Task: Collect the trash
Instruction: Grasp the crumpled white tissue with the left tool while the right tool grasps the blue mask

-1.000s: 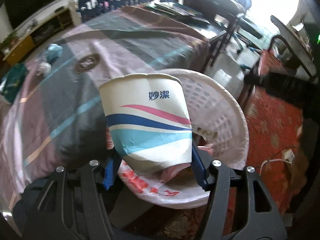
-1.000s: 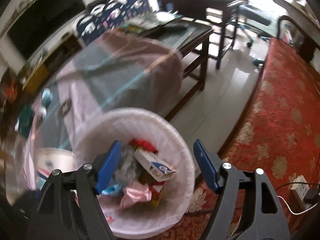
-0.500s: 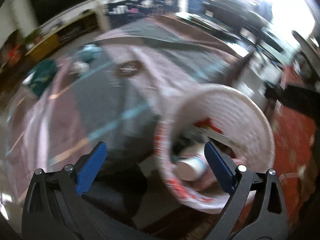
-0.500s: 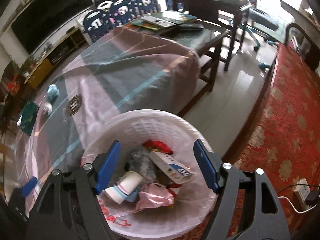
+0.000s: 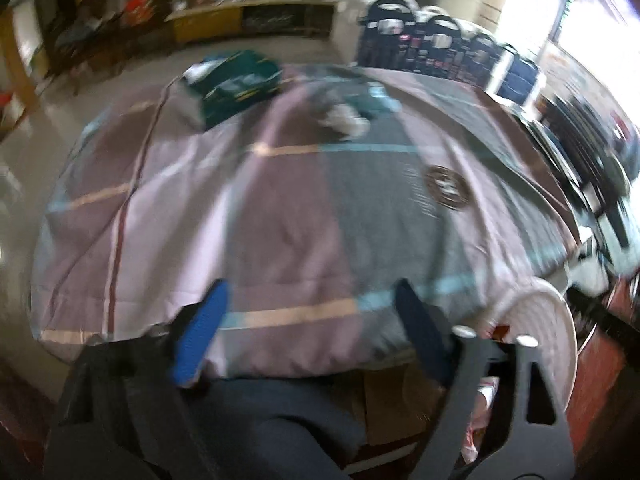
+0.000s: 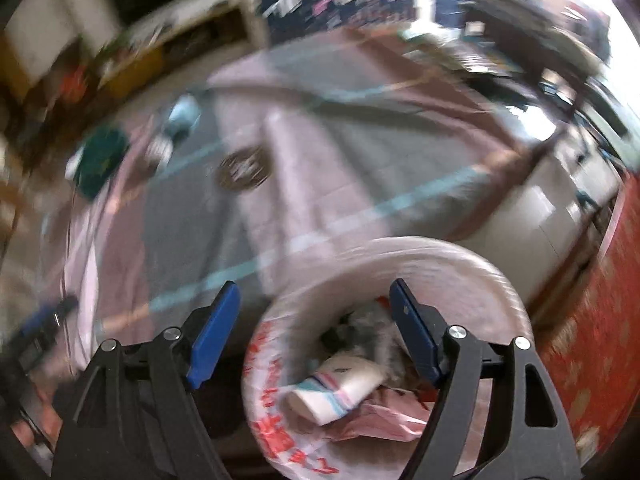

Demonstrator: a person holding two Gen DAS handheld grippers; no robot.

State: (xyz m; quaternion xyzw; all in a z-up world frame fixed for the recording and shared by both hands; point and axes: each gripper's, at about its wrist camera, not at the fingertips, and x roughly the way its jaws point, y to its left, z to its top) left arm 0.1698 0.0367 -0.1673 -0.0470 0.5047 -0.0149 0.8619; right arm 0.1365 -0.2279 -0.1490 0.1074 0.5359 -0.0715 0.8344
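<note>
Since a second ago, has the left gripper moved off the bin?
Yes. The left gripper has swung left, away from the bin, which now sits at the view's right edge; the gripper faces the tablecloth, open and empty.

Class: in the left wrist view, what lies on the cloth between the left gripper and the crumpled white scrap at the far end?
Only the bare striped tablecloth lies between the open left gripper and the crumpled white scrap; blur hides anything tiny.

Daylight enters from the far right; window [image 5: 592, 20] blown out to white glare in both views. Room otherwise moderately bright, far left dimmer. Heavy motion blur throughout, worst on the right wrist view. Fisheye bends edges, corners vignetted black. Bedspread [image 5: 280, 220] smeared, soft shadow beneath near edge.
</note>
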